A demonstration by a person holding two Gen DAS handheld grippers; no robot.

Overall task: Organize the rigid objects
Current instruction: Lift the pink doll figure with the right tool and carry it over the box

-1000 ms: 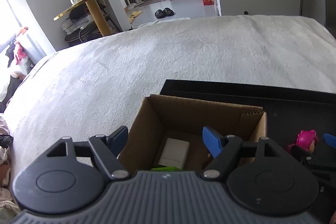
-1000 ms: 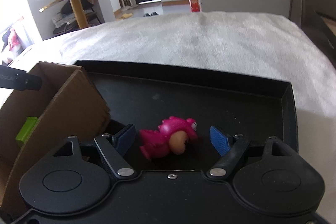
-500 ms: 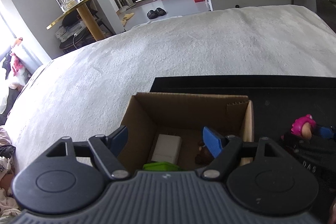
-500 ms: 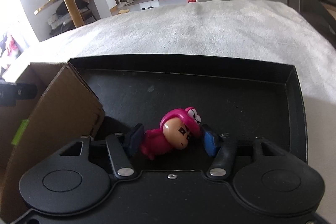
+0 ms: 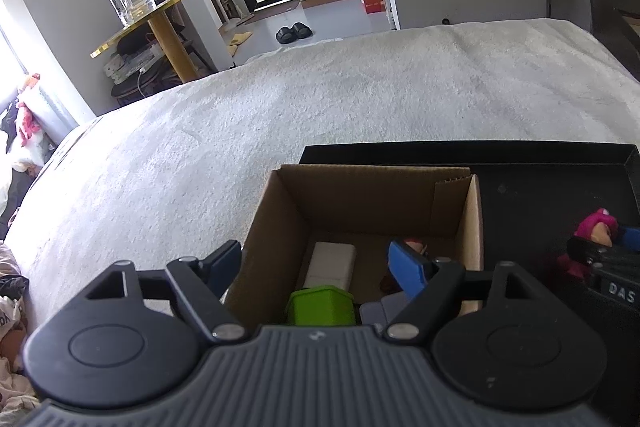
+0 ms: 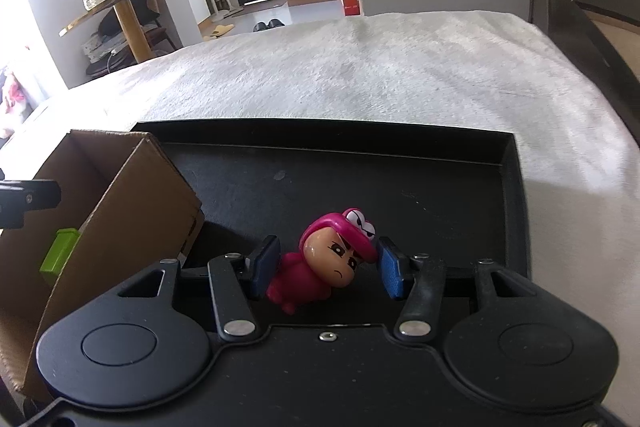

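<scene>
A pink toy figure (image 6: 326, 259) with a cartoon face is held between the blue pads of my right gripper (image 6: 326, 267), a little above the floor of a black tray (image 6: 516, 187). It also shows in the left wrist view (image 5: 596, 231). My left gripper (image 5: 316, 267) is open and empty over a brown cardboard box (image 5: 476, 227) that stands in the tray's left part. Its left finger is outside the box wall. In the box lie a white block (image 5: 332, 263), a green block (image 5: 320, 307) and a small dark red thing.
The tray and box rest on a white fuzzy bed cover (image 6: 360, 67). A gold round side table (image 5: 156, 15) with a glass jar stands beyond the bed at the left. Clothes lie at the far left edge (image 5: 12, 291).
My right gripper has shut on the pink figure and lifted it upright off the tray floor. My left gripper has risen a little over the box, so more of its contents show.
</scene>
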